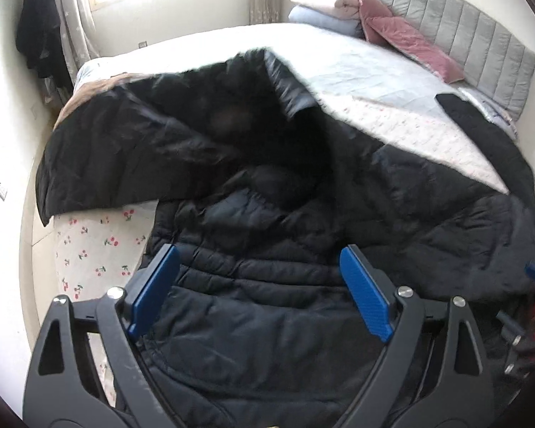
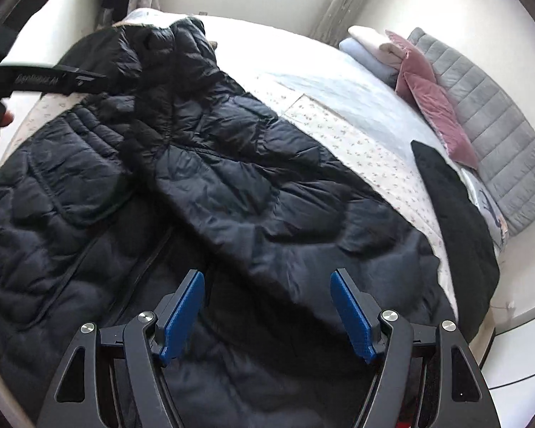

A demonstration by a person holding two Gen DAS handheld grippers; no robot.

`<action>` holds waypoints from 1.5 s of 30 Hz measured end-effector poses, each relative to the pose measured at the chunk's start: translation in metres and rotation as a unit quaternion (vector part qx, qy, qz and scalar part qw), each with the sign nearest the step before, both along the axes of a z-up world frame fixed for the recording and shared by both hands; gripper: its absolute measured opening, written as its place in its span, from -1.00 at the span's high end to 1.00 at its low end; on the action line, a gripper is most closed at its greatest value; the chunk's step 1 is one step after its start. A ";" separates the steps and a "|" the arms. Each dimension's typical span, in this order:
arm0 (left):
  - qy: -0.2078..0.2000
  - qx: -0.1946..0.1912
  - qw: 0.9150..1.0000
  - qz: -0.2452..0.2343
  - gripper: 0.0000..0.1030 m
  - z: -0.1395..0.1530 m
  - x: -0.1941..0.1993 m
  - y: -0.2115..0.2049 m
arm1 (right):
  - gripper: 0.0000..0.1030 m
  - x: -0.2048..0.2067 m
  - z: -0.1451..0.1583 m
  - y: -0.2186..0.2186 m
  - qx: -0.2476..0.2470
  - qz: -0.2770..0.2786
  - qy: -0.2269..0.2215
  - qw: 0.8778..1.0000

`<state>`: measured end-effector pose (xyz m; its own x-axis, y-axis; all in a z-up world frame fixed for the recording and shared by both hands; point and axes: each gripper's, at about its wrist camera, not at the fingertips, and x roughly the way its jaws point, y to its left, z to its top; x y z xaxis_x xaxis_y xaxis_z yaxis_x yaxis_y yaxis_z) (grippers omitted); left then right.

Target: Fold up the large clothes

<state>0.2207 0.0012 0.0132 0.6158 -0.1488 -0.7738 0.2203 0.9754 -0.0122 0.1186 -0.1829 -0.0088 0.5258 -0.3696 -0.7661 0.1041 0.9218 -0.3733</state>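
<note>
With both the left gripper (image 1: 259, 278) and right gripper (image 2: 266, 303) being held wide open and empty above the coat (image 2: 203, 185) spread along the bed's (image 1: 356, 57) near edge, its slippery folded flap is being left free to slide back open.

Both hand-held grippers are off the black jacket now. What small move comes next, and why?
Probably bring the left hand-held gripper to the sleeve sticking out left of the jacket and pinch it; both grippers stand open and empty, and that sleeve lies unfolded.

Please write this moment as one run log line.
left tool: open, empty | right tool: open, empty | black puffer coat: on bed, partly folded
</note>
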 end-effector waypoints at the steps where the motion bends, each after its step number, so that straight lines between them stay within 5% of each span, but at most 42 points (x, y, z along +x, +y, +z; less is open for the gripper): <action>1: 0.009 -0.003 1.000 -0.007 -0.77 -0.010 0.002 0.002 | -0.44 0.008 -0.007 -0.001 -0.003 0.001 0.008 1.000; 6: 0.084 -0.064 0.994 -0.027 -0.77 -0.040 0.013 0.012 | -0.44 0.043 -0.043 -0.002 -0.032 0.011 0.062 0.998; 10: 0.101 -0.085 0.991 -0.028 -0.77 -0.044 0.016 0.013 | -0.36 0.063 -0.051 0.001 -0.070 0.029 0.055 0.996; 11: 0.099 -0.082 0.991 -0.028 -0.77 -0.044 0.016 0.013 | -0.09 0.069 -0.050 -0.001 -0.076 0.036 0.053 0.995; 12: 0.096 -0.079 0.992 -0.028 -0.77 -0.043 0.016 0.013 | 0.45 0.073 -0.048 -0.003 -0.072 0.038 0.057 0.995; 14: 0.092 -0.078 0.992 -0.025 -0.77 -0.043 0.016 0.014 | 0.84 0.084 -0.039 -0.017 -0.047 0.026 0.060 0.997; 21: 0.086 -0.077 0.993 -0.013 -0.77 -0.044 0.019 0.020 | 0.88 0.115 0.032 -0.069 -0.070 -0.030 -0.005 0.997; 29: 0.078 -0.076 0.994 -0.018 -0.77 -0.045 0.015 0.020 | 0.86 0.178 0.080 -0.163 -0.071 -0.155 -0.055 0.984; 31: 0.075 -0.072 0.994 -0.019 -0.77 -0.047 0.014 0.022 | 0.68 0.191 0.078 -0.181 -0.069 -0.181 -0.058 0.979; 33: 0.073 -0.066 0.995 -0.020 -0.77 -0.047 0.015 0.021 | 0.01 0.197 0.076 -0.191 -0.094 -0.204 -0.060 0.973; 35: 0.070 -0.063 0.995 -0.020 -0.77 -0.045 0.015 0.021 | -0.40 0.197 0.076 -0.198 -0.111 -0.218 -0.070 0.967; 45: 0.067 -0.059 0.995 -0.037 -0.77 -0.044 0.013 0.011 | -0.42 0.131 0.092 -0.212 -0.048 -0.215 -0.086 0.972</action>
